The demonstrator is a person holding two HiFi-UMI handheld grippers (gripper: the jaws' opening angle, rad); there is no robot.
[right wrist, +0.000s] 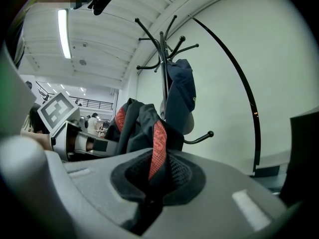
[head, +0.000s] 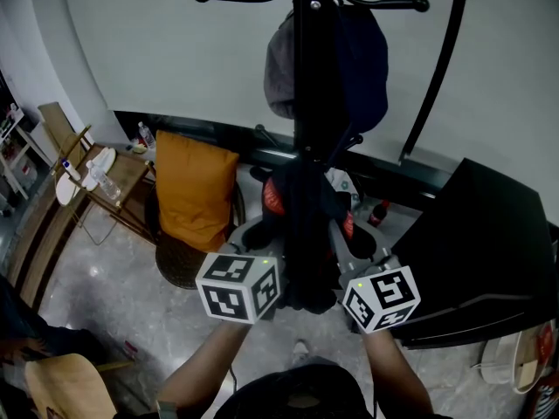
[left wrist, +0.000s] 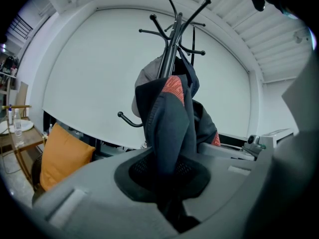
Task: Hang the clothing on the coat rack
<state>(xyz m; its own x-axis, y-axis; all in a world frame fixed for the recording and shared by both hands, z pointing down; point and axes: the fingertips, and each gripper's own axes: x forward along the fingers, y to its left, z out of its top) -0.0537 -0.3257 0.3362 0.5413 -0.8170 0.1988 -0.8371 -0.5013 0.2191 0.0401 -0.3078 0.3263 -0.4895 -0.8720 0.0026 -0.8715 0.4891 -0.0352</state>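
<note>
I am gripping the jacket (left wrist: 167,128) with both tools. The left gripper (left wrist: 169,176) is clamping a thick fold of dark fabric between its jaws, and the right gripper (right wrist: 149,180) is pinching a fold that carries a red strip. In the head view the two are sitting close together, left gripper (head: 266,234) and right gripper (head: 349,238), with the jacket (head: 278,201) bunched between them.

I am judging the jacket to be soft, limp and fairly light. It is collapsing into folds instead of holding a shape, so it will sag and swing from whatever point I take. The fabric looks smooth enough to creep through the jaws, which makes thick doubled folds the safer hold. The collar or a neck loop is what I would want over a hook, but I cannot tell from here where those are lying.

Its long axis is running roughly up and down: the upper bulk is rising from the jaws toward the pole, and the rest is hanging below the grippers.

Just beyond, the coat rack (head: 310,77) is standing with its pole right against the bundle; I cannot tell whether they are touching. A low hook (left wrist: 127,119) is sticking out free, and higher up a cap (head: 358,59) is already hanging on the rack. Farther off, an orange cushion (head: 194,190) is resting on a chair.
</note>
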